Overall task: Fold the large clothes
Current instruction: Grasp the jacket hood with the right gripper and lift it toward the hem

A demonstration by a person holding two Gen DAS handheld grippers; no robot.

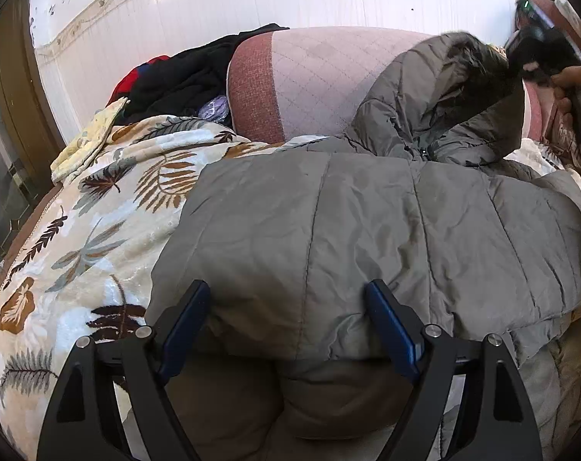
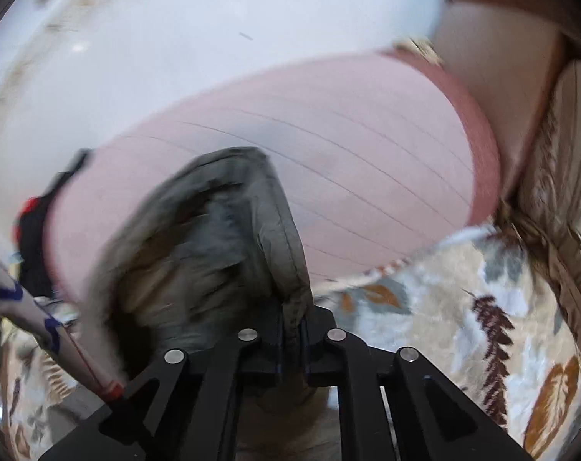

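- We saw the grey coat (image 1: 367, 211) covering most of the bed's near side.
- Open leaf-print blanket (image 1: 98, 211) lay left of it.
- Pink headboard (image 1: 313, 77) and black clothes pile (image 1: 182, 80) blocked the far edge.

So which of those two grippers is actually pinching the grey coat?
The right gripper: it is shut on the fur-trimmed hood of the grey coat. The left gripper only straddles the coat's folded edge, open.

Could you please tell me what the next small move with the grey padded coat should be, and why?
Probably fold the hood inward: the right claw is shut on the fur-trimmed hood of the grey padded coat, raised above the body, while the left claw stands open astride the folded edge.
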